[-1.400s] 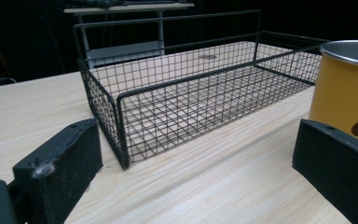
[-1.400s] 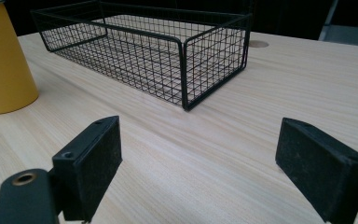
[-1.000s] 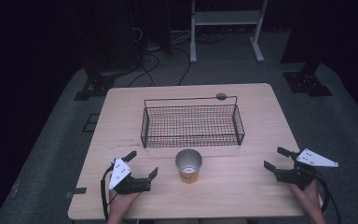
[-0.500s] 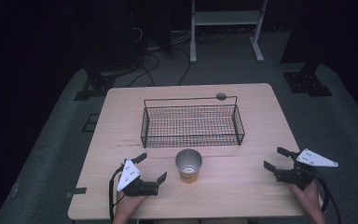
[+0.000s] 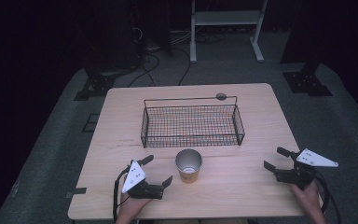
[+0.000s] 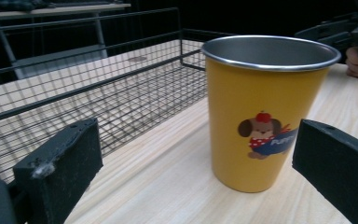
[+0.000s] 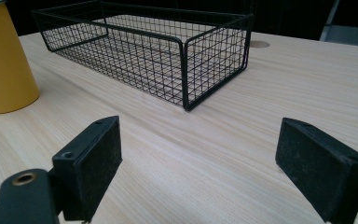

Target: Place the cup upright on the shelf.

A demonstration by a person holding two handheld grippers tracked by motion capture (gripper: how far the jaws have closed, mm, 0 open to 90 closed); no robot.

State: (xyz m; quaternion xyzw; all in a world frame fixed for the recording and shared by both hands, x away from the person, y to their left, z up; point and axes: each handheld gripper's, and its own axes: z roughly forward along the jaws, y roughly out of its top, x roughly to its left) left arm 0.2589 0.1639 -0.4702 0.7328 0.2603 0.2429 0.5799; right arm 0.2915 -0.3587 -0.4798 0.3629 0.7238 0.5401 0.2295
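Observation:
A yellow metal cup (image 5: 189, 166) with a cartoon dog on its side stands upright on the wooden table (image 5: 242, 196), just in front of a black wire basket (image 5: 192, 123). My left gripper (image 5: 157, 170) is open, a little to the left of the cup, its jaws pointing at it. In the left gripper view the cup (image 6: 261, 112) stands close ahead, between and beyond the two jaws, untouched. My right gripper (image 5: 276, 158) is open near the table's right front edge, nothing between its jaws. The right gripper view has the cup (image 7: 4, 60) at far left and the basket (image 7: 154, 46) ahead.
The basket is empty and lies across the middle of the table. A round grommet hole (image 5: 221, 96) sits behind it. Bare wood lies between the cup and my right gripper. A white shelf frame (image 5: 226, 21) and cables stand on the dark floor beyond the table.
My left gripper has moved right along the front of the table, toward the cup. The right gripper, cup and basket have stayed put.

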